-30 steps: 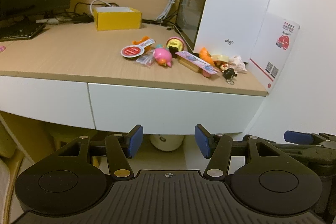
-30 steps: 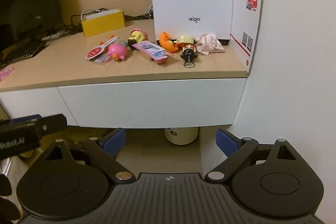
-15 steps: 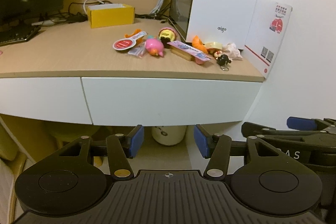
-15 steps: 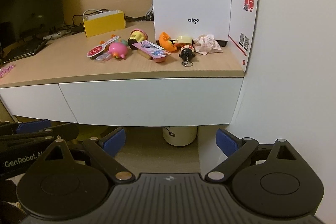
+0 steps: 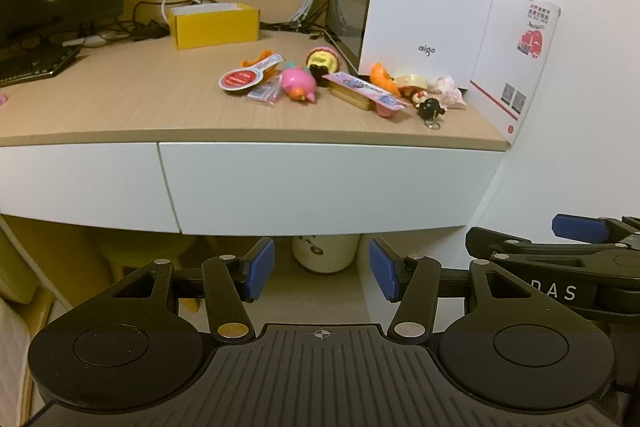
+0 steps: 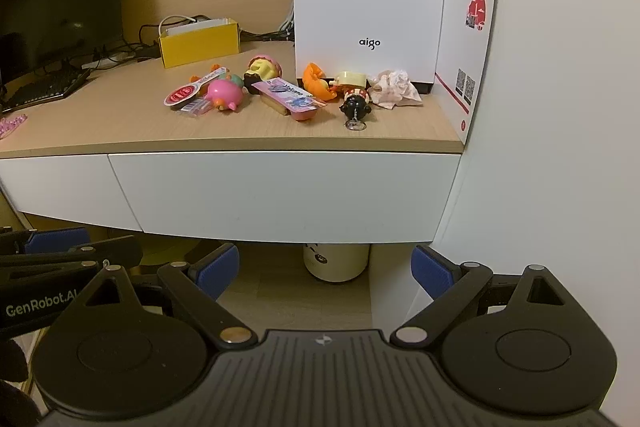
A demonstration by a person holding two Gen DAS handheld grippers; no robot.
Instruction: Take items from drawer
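The left gripper (image 5: pixel 322 273) is spread wide, holding nothing, below the closed white drawer (image 5: pixel 320 187) at twelve o'clock. The right gripper (image 6: pixel 325 273) is spread wider, also empty. Toys (image 6: pixel 226 95) lie on the surface (image 6: pixel 120 115) above.

I see the drawer (image 6: pixel 280 195) shut, its plain white front flush under the bench (image 6: pixel 100 123) edge. The items lie in a loose cluster on top: a pink pig toy (image 6: pixel 226 95), a red-and-white scoop (image 6: pixel 188 91), a flat pink packet (image 6: pixel 290 97), an orange toy (image 6: pixel 316 81), a black keychain figure (image 6: pixel 355 103), and a crumpled tissue (image 6: pixel 394 87).
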